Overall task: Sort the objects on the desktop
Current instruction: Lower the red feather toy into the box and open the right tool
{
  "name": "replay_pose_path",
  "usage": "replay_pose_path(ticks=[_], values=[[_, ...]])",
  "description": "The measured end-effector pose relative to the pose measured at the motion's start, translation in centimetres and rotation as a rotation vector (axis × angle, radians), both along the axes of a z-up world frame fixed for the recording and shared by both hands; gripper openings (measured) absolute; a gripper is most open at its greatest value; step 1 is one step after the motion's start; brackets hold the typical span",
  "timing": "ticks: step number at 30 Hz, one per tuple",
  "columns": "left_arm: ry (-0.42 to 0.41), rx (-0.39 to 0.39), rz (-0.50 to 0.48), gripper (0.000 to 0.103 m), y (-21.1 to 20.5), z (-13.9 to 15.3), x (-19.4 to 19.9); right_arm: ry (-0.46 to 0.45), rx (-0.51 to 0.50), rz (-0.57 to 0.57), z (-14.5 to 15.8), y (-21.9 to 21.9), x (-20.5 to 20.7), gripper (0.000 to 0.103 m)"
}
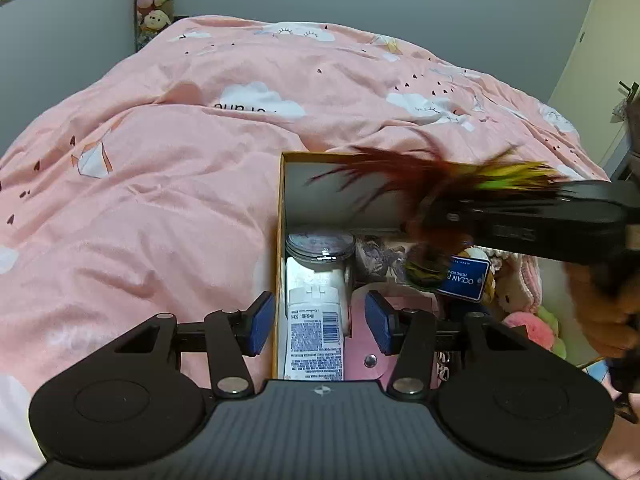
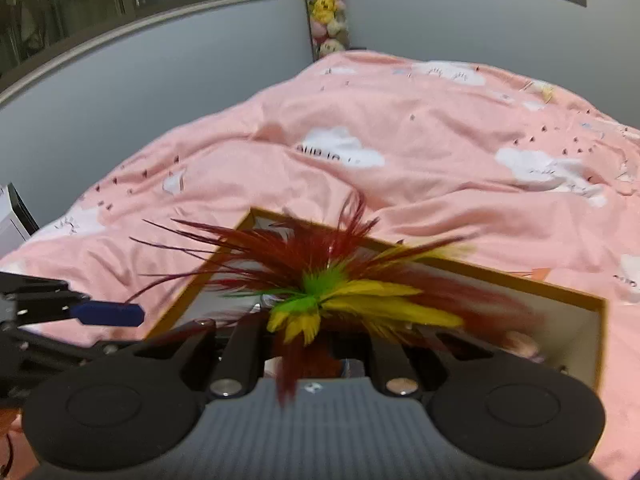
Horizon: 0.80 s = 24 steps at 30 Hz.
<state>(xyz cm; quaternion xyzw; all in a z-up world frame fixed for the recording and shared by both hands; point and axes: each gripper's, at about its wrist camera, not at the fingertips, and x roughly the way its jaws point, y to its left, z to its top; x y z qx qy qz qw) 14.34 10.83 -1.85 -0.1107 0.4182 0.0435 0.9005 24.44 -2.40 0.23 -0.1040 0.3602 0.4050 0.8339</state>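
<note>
A: Right hand-held gripper (image 2: 316,340), seen over the open box (image 1: 280,200) on the bed's pink duvet (image 1: 160,180). What state was it in?

B: Clamped shut on a feather toy (image 2: 320,296): red, yellow and green plumes fanned out ahead of the fingers, with the bunch hanging above the box's far end. The exact pinch point was hidden by the feathers.

A: And the left hand-held gripper (image 1: 316,322)?

B: Jaws partly spread, holding nothing. Its blue pads (image 1: 258,330) straddled the box's left wall, one pad outside over the duvet, the other inside above a white tube (image 1: 316,332).

A: What risks followed from that arrangement?

B: Three, as I judged them. The long plumes stood wider than the free space, so they might have caught on the rim and left the toy draped over the edge. A release from that height might have let so light a thing drift onto the duvet. The two grippers were also close together, so the left one might have been clipped or might have nudged the wall.

A: Contents of the box?

B: Along the left wall, the white tube with a barcode label, and beyond it a clear round jar (image 1: 320,246). Beside these lay a pink pouch with a snap (image 1: 370,360), a blue card (image 1: 464,276), and soft plush items (image 1: 520,284) at the right. The box was already crowded.
</note>
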Motion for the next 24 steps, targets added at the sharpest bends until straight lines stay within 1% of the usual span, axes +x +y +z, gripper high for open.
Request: replay_pose_path(ticks=[4, 7, 9, 11, 12, 14, 20, 24], values=[[0.005, -0.010, -0.010, 0.058, 0.1, -0.6, 0.1, -0.013, -0.026, 0.010, -1.0, 1.9, 0.4, 0.013], [-0.003, 0.007, -0.014, 0.058, -0.1, -0.7, 0.1, -0.024, -0.033, 0.028, -1.5, 3.1, 0.5, 0.014], [-0.006, 0.013, -0.016, 0.058, -0.2, -0.7, 0.0, -0.031, -0.037, 0.030, -1.9, 3.7, 0.6, 0.016], [-0.008, 0.015, -0.017, 0.058, -0.2, -0.7, -0.1, -0.044, -0.046, 0.029, -2.3, 4.0, 0.7, 0.023], [-0.010, 0.014, -0.016, 0.058, -0.2, -0.7, -0.1, -0.048, -0.052, 0.026, -2.4, 4.1, 0.7, 0.024], [-0.009, 0.011, -0.012, 0.058, -0.1, -0.8, -0.1, -0.042, -0.054, 0.027, -2.5, 3.9, 0.7, 0.032], [-0.005, 0.009, -0.003, 0.058, -0.2, -0.7, -0.3, -0.004, -0.030, 0.023, -1.6, 2.5, 0.1, 0.037], [-0.015, -0.011, -0.009, 0.058, -0.6, -0.4, -0.7, 0.029, 0.001, 0.012, -0.6, 0.8, -1.0, 0.042]])
